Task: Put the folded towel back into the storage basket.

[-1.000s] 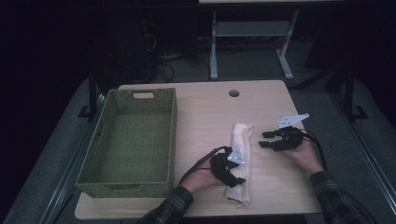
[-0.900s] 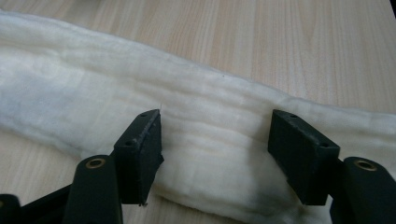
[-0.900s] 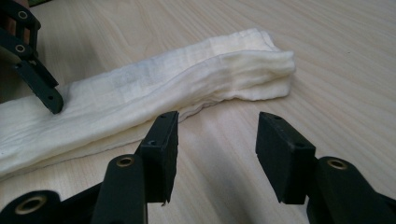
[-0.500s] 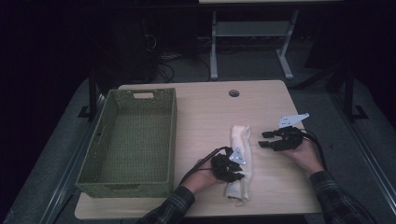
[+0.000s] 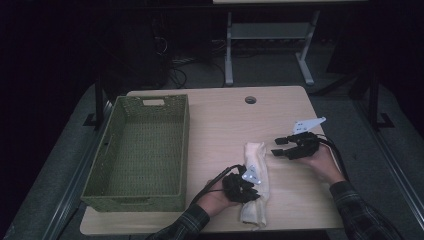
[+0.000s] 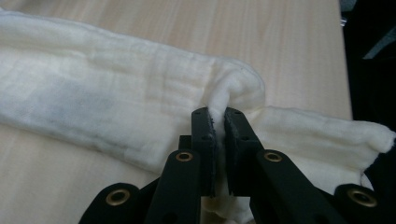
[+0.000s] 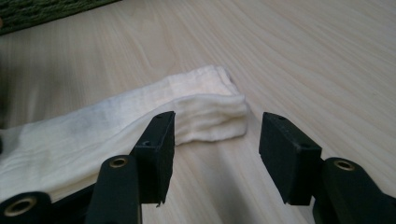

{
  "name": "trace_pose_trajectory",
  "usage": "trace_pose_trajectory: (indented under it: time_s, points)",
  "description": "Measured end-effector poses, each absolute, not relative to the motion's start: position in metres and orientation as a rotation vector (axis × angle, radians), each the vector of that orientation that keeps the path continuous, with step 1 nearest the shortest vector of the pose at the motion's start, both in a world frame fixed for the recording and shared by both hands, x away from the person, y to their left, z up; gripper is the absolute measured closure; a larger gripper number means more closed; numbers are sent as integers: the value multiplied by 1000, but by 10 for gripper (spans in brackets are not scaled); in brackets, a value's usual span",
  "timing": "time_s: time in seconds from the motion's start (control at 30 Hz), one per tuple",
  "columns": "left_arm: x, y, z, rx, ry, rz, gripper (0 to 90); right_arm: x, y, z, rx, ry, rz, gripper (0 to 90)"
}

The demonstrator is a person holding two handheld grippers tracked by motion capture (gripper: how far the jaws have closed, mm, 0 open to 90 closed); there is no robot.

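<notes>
two grippers work one folded cloth (image 5: 255,175): left gripper (image 6: 217,126), just closed, pinches a fold; right gripper (image 7: 215,140) gapes toward nine o'clock, next needing the far end.

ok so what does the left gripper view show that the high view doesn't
Left gripper view: the left claw has just been closing, and its pads now pinch a raised fold of the white cloth.

High view: the green basket on the table's left, and the right claw near the cloth's far end.

Both: the cloth lying on the wooden table with the left claw at it.
</notes>
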State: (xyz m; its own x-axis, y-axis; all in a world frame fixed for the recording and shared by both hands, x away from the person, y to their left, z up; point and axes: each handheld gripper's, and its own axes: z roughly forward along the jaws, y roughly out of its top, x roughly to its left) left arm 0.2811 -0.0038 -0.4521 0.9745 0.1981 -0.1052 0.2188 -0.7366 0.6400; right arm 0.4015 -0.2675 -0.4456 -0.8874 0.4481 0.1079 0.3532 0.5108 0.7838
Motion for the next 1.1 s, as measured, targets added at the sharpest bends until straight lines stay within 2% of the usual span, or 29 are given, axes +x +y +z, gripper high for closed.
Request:
trace_pose_trajectory:
  time_s: [0.53,1.1]
  points:
    - [255,0,-450,2394,269,-133,833,424,-213,-444,517,2749,1258,456]
    - [253,2,-449,2366,262,-132,832,426,-200,-467,435,2856,1251,469]
